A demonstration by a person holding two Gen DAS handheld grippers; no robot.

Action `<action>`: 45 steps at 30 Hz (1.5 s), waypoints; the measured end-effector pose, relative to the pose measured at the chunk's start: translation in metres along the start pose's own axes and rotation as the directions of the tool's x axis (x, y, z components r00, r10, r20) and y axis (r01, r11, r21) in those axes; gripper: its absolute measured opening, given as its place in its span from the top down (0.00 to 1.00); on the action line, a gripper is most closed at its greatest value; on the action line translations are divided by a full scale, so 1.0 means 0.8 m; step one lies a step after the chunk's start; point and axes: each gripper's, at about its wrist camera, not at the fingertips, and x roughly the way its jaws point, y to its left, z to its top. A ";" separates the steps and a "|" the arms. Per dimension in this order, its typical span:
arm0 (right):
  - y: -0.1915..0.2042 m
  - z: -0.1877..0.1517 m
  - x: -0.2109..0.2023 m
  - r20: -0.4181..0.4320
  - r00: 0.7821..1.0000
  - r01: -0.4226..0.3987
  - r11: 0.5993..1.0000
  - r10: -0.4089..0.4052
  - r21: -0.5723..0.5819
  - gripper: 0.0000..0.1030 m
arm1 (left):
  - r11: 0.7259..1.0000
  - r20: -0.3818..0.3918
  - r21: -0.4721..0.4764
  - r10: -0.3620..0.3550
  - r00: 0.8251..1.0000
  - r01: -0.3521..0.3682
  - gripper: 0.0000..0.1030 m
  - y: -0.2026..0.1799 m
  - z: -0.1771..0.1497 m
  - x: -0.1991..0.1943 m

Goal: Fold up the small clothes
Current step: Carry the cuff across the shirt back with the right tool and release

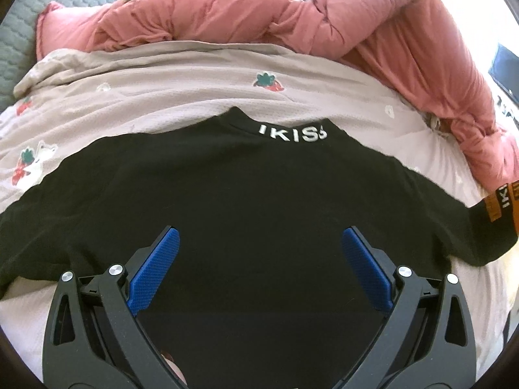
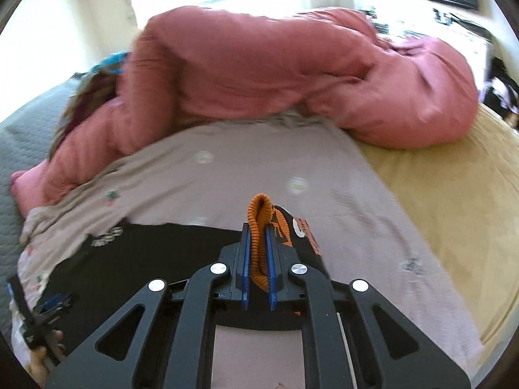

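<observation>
Sleeve-fold step: right gripper (image 2: 258, 253) clamped on orange cuff (image 2: 261, 214), lower centre; left gripper (image 1: 259, 259) wide over black top (image 1: 243, 188); next, across.

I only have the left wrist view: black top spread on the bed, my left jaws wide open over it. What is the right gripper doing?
Observer: The right gripper is shut on the orange ribbed cuff of the black top, at its sleeve end.
Operator: Is the cuff fully between the pads, or just nipped at an edge?
Observer: It runs down the length of both blue pads, and a folded bit sticks out past the tips.
Operator: What lies on the far right of the bed?
Observer: A bare tan sheet lies beyond the pale strawberry-print blanket, below the pink quilt.
</observation>
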 end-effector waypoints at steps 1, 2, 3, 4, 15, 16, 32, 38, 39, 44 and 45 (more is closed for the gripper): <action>0.013 0.001 0.000 -0.003 1.000 -0.019 1.000 0.019 -0.010 0.92 | 1.000 0.005 -0.003 -0.003 1.000 0.003 0.08 0.003 0.001 -0.003; 0.027 0.003 0.002 -0.009 0.999 -0.036 0.999 0.036 -0.022 0.92 | 1.000 0.012 -0.006 0.002 1.000 -0.002 0.08 0.007 0.000 -0.007; 0.039 0.004 0.004 -0.019 0.998 -0.056 0.998 0.056 -0.033 0.92 | 1.000 0.015 -0.008 0.010 1.000 -0.009 0.08 0.010 0.000 -0.009; 0.058 0.005 0.007 -0.024 0.996 -0.082 0.996 0.081 -0.046 0.92 | 1.000 0.016 -0.008 0.012 1.000 -0.012 0.08 0.012 0.000 -0.011; 0.182 0.001 0.040 -0.101 0.971 -0.232 0.962 0.219 -0.142 0.92 | 1.000 -0.005 -0.005 -0.019 1.000 0.019 0.08 0.019 -0.001 -0.018; 0.193 -0.002 0.044 -0.111 0.967 -0.244 0.958 0.229 -0.150 0.92 | 1.000 -0.009 -0.006 -0.024 1.000 0.024 0.08 0.020 -0.001 -0.018; 0.291 -0.014 0.074 -0.186 0.921 -0.374 0.909 0.342 -0.183 0.92 | 0.983 -0.041 -0.047 -0.177 0.983 0.175 0.09 0.022 -0.004 -0.010; 0.319 -0.022 0.086 -0.204 0.907 -0.404 0.897 0.368 -0.181 0.92 | 0.959 -0.059 -0.067 -0.280 0.958 0.276 0.20 0.013 -0.011 -0.001; 0.322 -0.023 0.088 -0.207 0.904 -0.411 0.894 0.374 -0.178 0.91 | 0.956 -0.058 -0.065 -0.290 0.955 0.286 0.22 0.011 -0.011 -0.001; 0.333 -0.025 0.091 -0.213 0.884 -0.452 0.876 0.416 -0.169 0.84 | 0.951 -0.058 -0.051 -0.309 0.949 0.306 0.25 0.006 -0.013 0.004; 0.332 -0.026 0.091 -0.209 0.887 -0.449 0.877 0.412 -0.172 0.81 | 0.950 -0.059 -0.054 -0.310 0.949 0.307 0.26 0.008 -0.013 0.006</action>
